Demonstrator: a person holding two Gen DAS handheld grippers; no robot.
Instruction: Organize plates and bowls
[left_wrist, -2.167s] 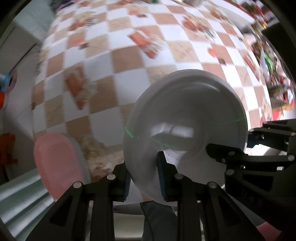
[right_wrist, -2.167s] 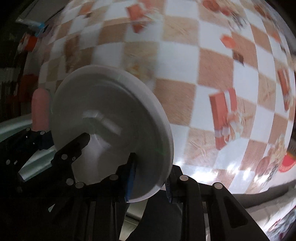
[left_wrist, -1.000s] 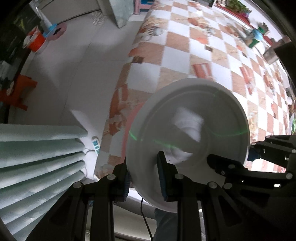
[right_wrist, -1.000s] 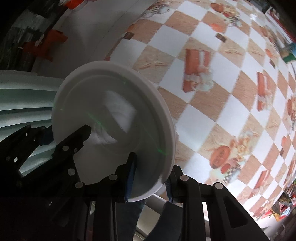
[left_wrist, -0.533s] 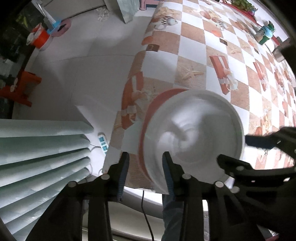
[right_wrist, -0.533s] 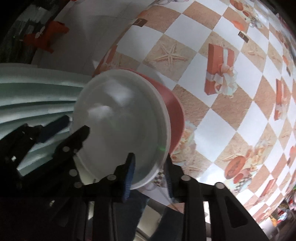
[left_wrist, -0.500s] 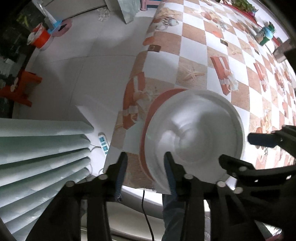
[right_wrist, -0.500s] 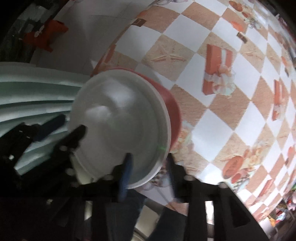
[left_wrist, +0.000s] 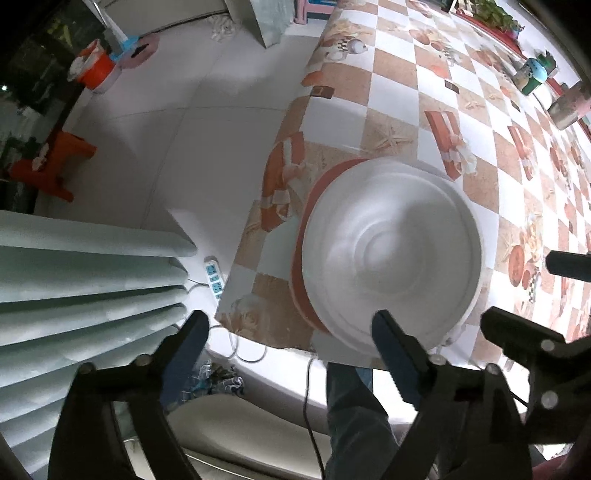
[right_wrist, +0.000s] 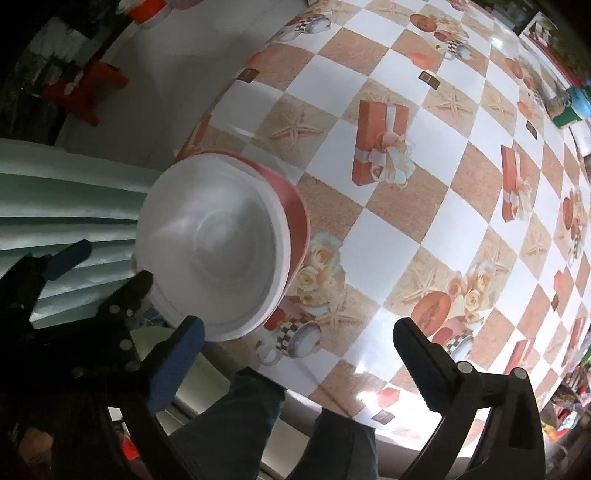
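A white plate (left_wrist: 391, 254) lies on a pink plate (left_wrist: 314, 206) at the near corner of the checkered table (left_wrist: 406, 92). The stack also shows in the right wrist view, white plate (right_wrist: 214, 243) on the pink plate (right_wrist: 295, 214). My left gripper (left_wrist: 291, 347) is open and empty, its jaws wide apart just in front of the stack. My right gripper (right_wrist: 295, 343) is open and empty, to the right of the stack and near the table's front edge. The white plate overhangs the table edge a little.
A green and blue pot (left_wrist: 532, 77) and a metal cup (left_wrist: 569, 107) stand at the far side of the table. Pale green curtain folds (left_wrist: 74, 288) hang at the left. A power strip (left_wrist: 214, 277) lies on the floor. An orange stool (left_wrist: 48, 162) stands farther left.
Both grippers held the white plate, lowered it onto the pink plate at the table corner, then opened wide and drew back from it.
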